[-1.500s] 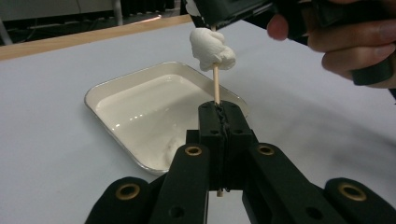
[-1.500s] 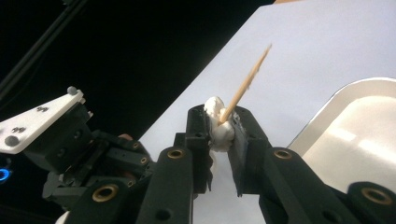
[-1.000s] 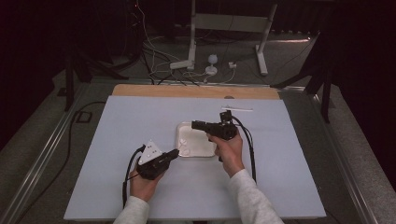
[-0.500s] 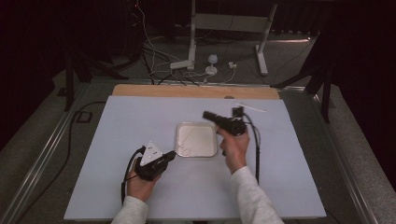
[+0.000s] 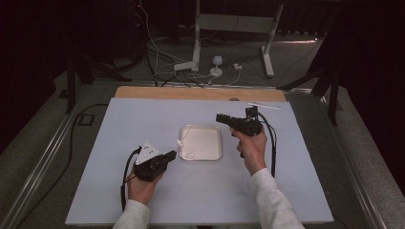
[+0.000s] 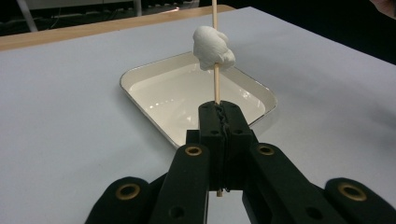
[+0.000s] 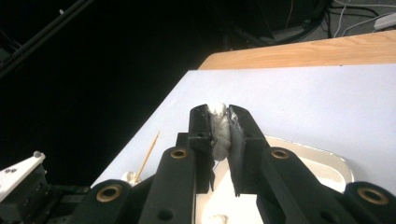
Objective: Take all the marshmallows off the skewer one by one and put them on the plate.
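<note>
My left gripper (image 5: 172, 155) rests on the table left of a white square tray (image 5: 220, 143). It is shut on a thin wooden skewer (image 6: 215, 88) that stands upright from its jaws (image 6: 219, 109). A soft white lump (image 6: 212, 46) is threaded on the skewer above the tray (image 6: 168, 98). My right gripper (image 5: 219, 117) hovers above the tray's far right corner and points left. In the right gripper view its jaws (image 7: 219, 114) are shut on another soft white lump (image 7: 219, 130), with the tray (image 7: 327, 163) below.
A pale sheet (image 5: 143, 119) covers the table, with a wooden strip (image 5: 200, 93) along its far edge. A thin white stick (image 5: 263, 106) lies near the far right corner. Small white bits (image 5: 188, 153) sit in the tray. Cables and stand legs lie on the floor beyond.
My right gripper has moved right and a little up, from over the tray to its far right corner. The left gripper has stayed put.
</note>
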The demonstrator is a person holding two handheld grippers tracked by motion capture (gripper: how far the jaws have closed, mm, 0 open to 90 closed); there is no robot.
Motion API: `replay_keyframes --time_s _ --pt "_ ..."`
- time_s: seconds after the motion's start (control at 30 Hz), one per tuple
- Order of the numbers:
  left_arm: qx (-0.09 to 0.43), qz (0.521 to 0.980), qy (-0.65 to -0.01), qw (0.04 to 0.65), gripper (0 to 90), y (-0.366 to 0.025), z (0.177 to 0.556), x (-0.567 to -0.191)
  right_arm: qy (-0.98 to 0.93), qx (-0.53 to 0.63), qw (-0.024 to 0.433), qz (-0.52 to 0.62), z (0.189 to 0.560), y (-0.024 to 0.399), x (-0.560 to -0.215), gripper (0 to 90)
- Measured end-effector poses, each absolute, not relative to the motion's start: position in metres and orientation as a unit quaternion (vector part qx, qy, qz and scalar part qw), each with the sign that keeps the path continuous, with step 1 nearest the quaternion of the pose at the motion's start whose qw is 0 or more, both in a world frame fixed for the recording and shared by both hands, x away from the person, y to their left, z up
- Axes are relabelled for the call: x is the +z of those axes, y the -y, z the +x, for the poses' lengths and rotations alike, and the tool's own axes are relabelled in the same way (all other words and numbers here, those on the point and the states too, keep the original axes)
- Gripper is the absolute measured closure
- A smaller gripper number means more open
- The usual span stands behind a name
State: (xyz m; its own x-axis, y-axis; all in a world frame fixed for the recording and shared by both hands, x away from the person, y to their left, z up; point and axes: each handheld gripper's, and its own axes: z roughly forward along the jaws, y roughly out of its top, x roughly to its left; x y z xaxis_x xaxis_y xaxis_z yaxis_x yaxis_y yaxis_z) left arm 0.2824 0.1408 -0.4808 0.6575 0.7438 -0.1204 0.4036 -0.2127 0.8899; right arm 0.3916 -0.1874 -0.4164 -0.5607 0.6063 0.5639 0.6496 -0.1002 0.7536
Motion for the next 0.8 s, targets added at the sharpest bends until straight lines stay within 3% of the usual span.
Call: replay_keyframes --time_s 0.57,0.73,0.77,0.8 --pt "0.165 0.757 -0.389 0.499 90.0 -0.142 0.285 -0.482 0.742 -0.494 0.008 -0.453 0.395 0.153 -0.446 76.7" --pt "0.165 0.757 -0.391 0.497 90.0 -0.143 0.285 -0.482 0.737 -0.487 0.015 -0.469 0.399 0.149 -0.455 57.3" --pt "0.165 0.757 -0.391 0.497 90.0 -0.143 0.285 -0.482 0.739 -0.479 0.013 -0.473 0.399 0.148 -0.456 47.0" --pt "0.165 0.756 -0.391 0.497 90.0 -0.143 0.285 -0.482 0.739 -0.479 0.013 -0.473 0.399 0.148 -0.456 47.0"
